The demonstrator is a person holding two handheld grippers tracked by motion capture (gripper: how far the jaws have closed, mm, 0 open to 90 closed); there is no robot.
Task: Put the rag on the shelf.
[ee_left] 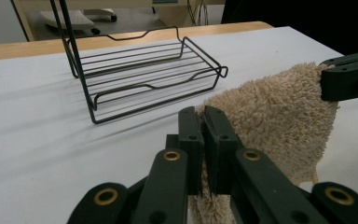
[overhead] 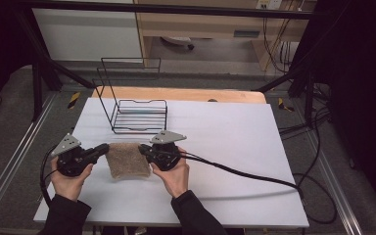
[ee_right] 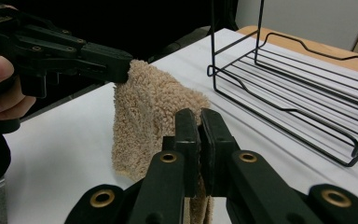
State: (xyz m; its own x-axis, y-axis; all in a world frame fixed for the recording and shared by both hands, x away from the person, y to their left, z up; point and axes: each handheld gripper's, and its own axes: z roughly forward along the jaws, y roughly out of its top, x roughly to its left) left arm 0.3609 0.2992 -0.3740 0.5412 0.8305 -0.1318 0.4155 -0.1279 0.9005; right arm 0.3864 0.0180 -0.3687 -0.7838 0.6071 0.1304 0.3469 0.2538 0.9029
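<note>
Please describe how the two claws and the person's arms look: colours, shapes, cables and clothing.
Both the left claw and the right claw are black, each with two flat jaws on linked bars with brass-coloured rivets. Each carries a grey three-cornered plate on top and trails a black cable. The person wears dark long sleeves.

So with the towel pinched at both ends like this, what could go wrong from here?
1. Each grip is thin: the left gripper and the right gripper pinch only the towel's edges, so a corner could slip out if the hands pull apart.
2. The towel sags between them, so its lower edge might drag on the table.
3. The wire rack stands close behind; the towel's loops could snag on its front rim if it is carried that way.
</note>
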